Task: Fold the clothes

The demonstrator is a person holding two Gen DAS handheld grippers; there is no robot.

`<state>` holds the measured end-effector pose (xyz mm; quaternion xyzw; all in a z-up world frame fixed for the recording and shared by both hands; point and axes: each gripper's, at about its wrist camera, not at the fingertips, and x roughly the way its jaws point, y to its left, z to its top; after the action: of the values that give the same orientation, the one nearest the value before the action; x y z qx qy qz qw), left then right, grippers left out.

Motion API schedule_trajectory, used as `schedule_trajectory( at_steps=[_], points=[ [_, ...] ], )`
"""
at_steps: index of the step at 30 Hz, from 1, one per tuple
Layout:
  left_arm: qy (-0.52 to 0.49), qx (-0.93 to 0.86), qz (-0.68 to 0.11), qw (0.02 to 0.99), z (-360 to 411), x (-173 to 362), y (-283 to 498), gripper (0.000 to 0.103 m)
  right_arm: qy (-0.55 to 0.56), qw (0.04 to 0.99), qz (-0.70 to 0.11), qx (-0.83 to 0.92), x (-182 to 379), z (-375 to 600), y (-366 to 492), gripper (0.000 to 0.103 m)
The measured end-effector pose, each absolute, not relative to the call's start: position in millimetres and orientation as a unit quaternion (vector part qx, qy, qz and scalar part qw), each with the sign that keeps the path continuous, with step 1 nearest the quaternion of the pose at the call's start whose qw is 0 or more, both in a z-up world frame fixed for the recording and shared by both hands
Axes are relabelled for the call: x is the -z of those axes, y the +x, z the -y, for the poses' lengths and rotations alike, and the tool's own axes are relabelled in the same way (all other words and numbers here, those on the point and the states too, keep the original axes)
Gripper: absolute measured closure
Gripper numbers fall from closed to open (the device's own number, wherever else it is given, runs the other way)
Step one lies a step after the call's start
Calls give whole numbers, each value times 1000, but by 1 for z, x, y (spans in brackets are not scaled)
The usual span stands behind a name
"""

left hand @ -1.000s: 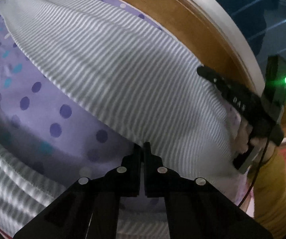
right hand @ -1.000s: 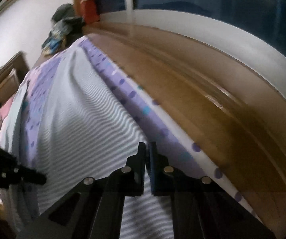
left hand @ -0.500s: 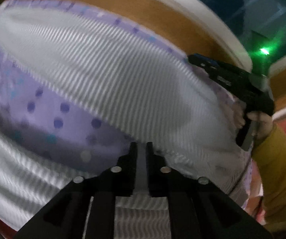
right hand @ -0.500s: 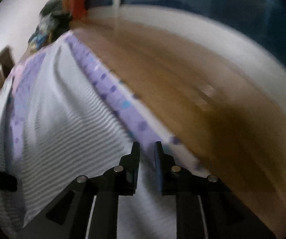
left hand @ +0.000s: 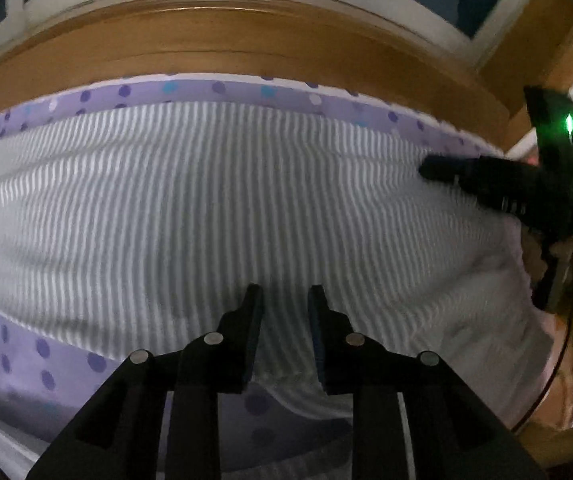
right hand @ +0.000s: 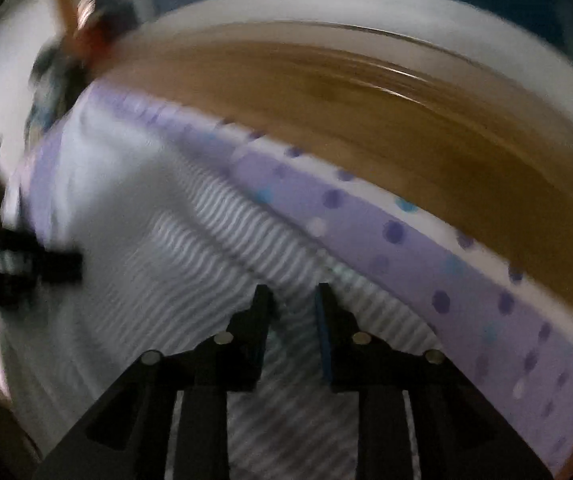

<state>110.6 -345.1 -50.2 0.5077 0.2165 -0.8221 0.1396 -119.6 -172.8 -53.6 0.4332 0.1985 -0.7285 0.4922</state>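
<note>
Wooden table [left hand: 246, 48] runs along the far side, with a purple polka-dot mat [left hand: 214, 90] laid on it and a grey-and-white striped garment [left hand: 206, 200] spread flat across the mat, its far edge just short of the mat's far border. The left gripper [left hand: 284, 300] hangs over the near part of the cloth, its jaws opening with nothing pinched between them. The right gripper [right hand: 292, 300], over the garment's far right edge, is likewise opening and free of fabric. Judging from this, the released fold may spring back or lie skewed, since loose knit creeps. Both views are smeared, so a fingertip could snag a layer and drag it out of line.
</note>
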Motion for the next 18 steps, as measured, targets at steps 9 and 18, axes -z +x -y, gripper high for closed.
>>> schedule_trajectory(
  at_steps=[9,18],
  points=[
    [493,840,-185,131,307,24,173,73,359,459,-159,797,9,97,-77,67],
    [474,861,-152,102,280,16,254,67,331,454,-178,808,2,58,70,41]
  ],
)
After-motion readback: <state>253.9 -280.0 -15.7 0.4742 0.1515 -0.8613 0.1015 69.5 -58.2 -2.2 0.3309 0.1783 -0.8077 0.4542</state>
